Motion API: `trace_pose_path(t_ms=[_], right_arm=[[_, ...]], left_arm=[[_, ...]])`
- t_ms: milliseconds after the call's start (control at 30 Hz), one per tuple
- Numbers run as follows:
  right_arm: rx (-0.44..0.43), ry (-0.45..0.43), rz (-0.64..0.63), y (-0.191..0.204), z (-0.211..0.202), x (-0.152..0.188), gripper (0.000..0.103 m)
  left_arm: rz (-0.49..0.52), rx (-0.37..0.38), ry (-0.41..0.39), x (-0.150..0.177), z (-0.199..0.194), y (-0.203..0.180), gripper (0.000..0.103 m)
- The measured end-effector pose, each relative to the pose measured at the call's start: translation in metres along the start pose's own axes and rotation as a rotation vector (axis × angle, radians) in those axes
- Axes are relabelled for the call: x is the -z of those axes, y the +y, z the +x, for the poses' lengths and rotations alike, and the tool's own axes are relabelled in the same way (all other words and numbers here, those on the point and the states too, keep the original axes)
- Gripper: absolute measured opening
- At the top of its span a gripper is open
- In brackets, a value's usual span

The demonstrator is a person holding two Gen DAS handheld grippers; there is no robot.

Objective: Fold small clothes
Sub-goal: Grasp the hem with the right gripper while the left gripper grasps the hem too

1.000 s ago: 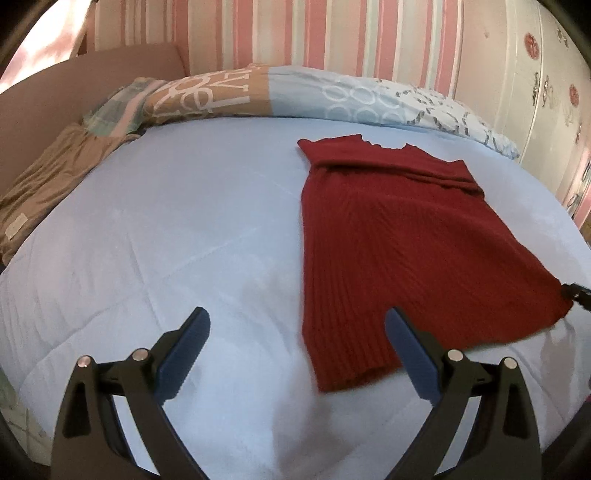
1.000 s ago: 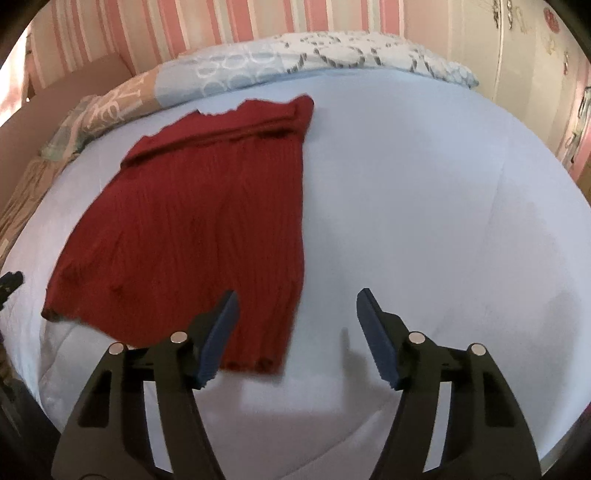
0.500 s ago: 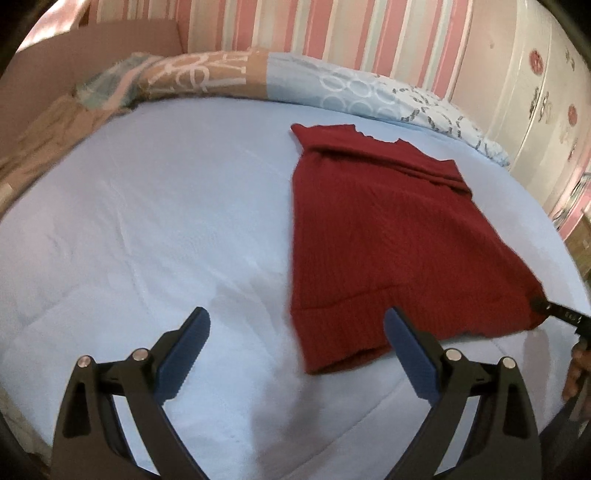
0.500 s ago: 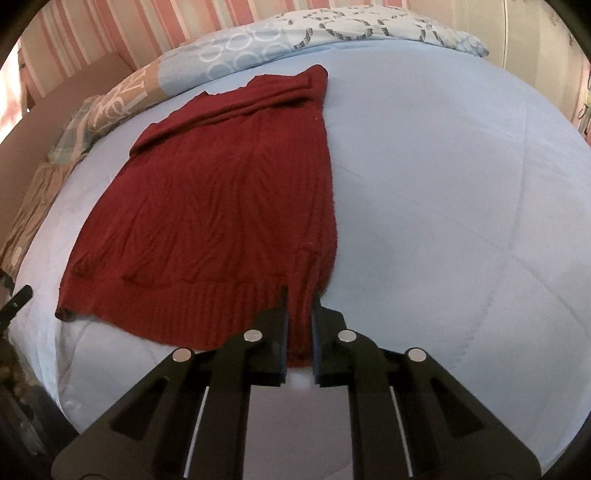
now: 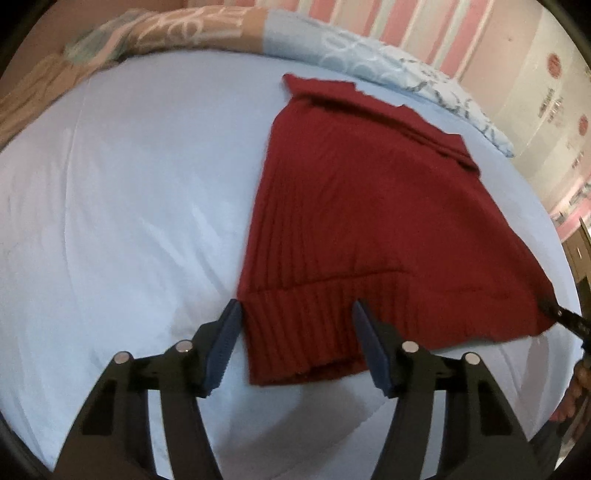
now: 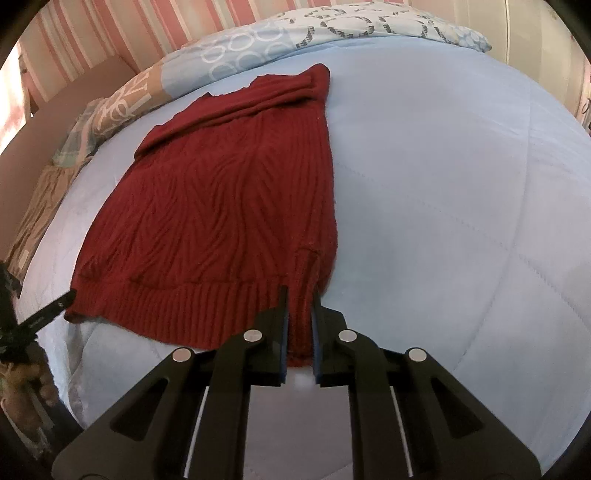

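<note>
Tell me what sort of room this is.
Most likely a bedroom: a red sweater lies on a wide bed with a pale blue sheet, a patterned pillow sits at its head, and striped pink wallpaper runs behind.

A wide bed [image 5: 122, 206] covered with a pale blue quilted cover carries a dark red ribbed knit sweater [image 5: 373, 229], spread flat with its ribbed hem toward the near edge and its folded collar end toward the head of the bed. Along the far edge lies a long patterned pillow [image 6: 258, 48] in light blue, white and tan. A crumpled beige cloth [image 6: 40, 206] sits at the far left corner
</note>
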State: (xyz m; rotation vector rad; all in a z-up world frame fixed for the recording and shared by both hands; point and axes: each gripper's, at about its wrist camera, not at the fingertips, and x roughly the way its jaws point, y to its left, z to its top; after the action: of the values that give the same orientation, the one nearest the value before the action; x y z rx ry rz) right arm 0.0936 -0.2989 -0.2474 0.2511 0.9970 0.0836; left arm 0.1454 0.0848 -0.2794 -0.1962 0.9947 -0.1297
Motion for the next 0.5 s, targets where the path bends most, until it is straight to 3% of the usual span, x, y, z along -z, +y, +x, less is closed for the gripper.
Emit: trace_pose_path(t_ms=[167, 200, 233, 300, 400, 500], right_arm=[[-0.015, -0.004, 0.012, -0.001, 0.002, 0.002, 0.011], [-0.016, -0.004, 0.014, -0.001, 0.002, 0.003, 0.011], [-0.018, -0.005, 0.015, 0.000, 0.002, 0.004, 0.011], [-0.022, -0.006, 0.018, 0.001, 0.002, 0.005, 0.013], [-0.030, -0.014, 0.013, 0.002, -0.002, 0.004, 0.013], [-0.026, -0.030, 0.011, 0.002, -0.007, 0.005, 0.011]], left_arm=[[-0.036, 0.003, -0.010, 0.003, 0.002, -0.001, 0.062], [-0.051, 0.014, -0.015, 0.002, 0.000, 0.000, 0.057], [-0.056, 0.025, -0.016, 0.003, -0.002, 0.000, 0.039], [-0.036, 0.067, -0.003, 0.004, -0.002, -0.005, 0.015], [0.004, 0.067, -0.028, 0.004, -0.007, -0.011, 0.014], [-0.028, 0.065, -0.041, 0.002, -0.013, -0.002, 0.014]])
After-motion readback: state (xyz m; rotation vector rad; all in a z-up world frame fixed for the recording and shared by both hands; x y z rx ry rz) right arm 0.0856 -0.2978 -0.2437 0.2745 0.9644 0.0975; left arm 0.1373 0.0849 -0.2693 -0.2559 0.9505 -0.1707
